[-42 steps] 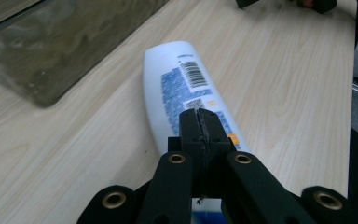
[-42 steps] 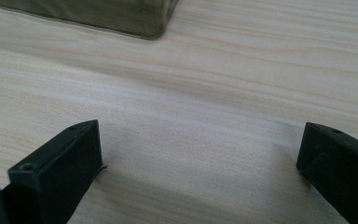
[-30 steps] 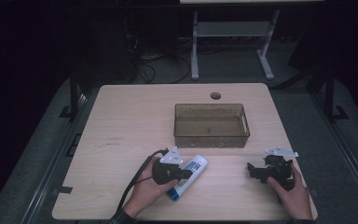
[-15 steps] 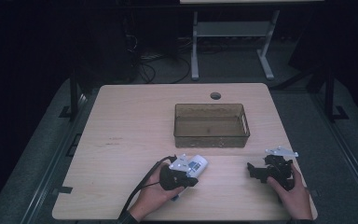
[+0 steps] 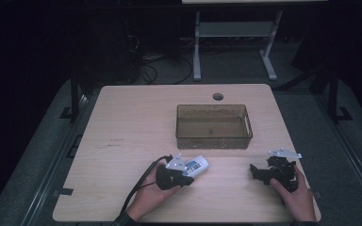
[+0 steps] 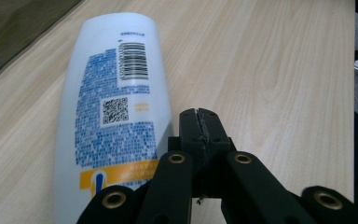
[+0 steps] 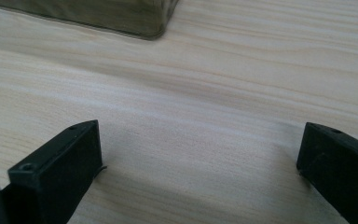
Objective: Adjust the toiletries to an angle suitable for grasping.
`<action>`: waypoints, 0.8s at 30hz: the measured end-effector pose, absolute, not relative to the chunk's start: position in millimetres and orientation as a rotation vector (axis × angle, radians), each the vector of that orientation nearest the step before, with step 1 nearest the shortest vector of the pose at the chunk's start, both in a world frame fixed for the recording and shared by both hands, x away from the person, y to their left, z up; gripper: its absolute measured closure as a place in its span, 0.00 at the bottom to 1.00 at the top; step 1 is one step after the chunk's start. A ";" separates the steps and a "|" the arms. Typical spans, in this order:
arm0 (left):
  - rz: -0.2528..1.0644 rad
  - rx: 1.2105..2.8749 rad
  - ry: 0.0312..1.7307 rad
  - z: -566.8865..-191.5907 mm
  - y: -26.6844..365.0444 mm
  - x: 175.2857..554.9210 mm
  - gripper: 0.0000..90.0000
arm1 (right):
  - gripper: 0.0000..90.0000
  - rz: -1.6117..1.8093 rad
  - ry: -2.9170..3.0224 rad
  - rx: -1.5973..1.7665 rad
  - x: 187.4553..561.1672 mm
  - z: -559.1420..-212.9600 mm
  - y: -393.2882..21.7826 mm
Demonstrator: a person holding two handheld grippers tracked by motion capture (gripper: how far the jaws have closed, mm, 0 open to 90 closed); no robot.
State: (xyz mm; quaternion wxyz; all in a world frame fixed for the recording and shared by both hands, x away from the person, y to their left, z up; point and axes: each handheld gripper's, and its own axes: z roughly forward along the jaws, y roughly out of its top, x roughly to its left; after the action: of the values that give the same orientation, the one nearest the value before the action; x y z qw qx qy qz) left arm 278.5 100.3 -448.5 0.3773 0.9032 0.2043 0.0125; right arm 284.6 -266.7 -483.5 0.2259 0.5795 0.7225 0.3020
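A white bottle with a blue and yellow label lies flat on the wooden table, near its front edge. My left gripper rests against the bottle's near side. In the left gripper view its jaws are shut with nothing between them, and the bottle lies just to their left. My right gripper sits at the front right of the table. Its jaws stand wide open over bare wood.
A translucent brown bin stands empty in the middle of the table, behind both grippers; its corner appears ahead of the right jaws. A round cable hole lies near the far edge. A dark floor and a white stand lie beyond.
The left hand has shifted slightly right, and the gripper now covers the bottle's near end, so less of the bottle shows. The right gripper has not moved.
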 end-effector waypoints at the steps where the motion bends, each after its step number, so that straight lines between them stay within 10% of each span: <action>1: 0.032 2.301 0.533 -448.4 101.2 278.5 1.00 | 0.00 0.832 1.992 1.598 284.6 -483.6 -266.7; 24: 0.073 2.297 0.621 -450.4 127.7 290.6 1.00 | 0.00 0.832 1.992 1.598 284.6 -483.6 -266.7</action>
State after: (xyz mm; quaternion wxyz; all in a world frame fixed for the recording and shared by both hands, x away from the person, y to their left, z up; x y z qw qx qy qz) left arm 290.6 127.7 -450.4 0.3715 0.8958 0.2423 0.0285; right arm 284.6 -266.7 -483.6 0.2259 0.5795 0.7225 0.3019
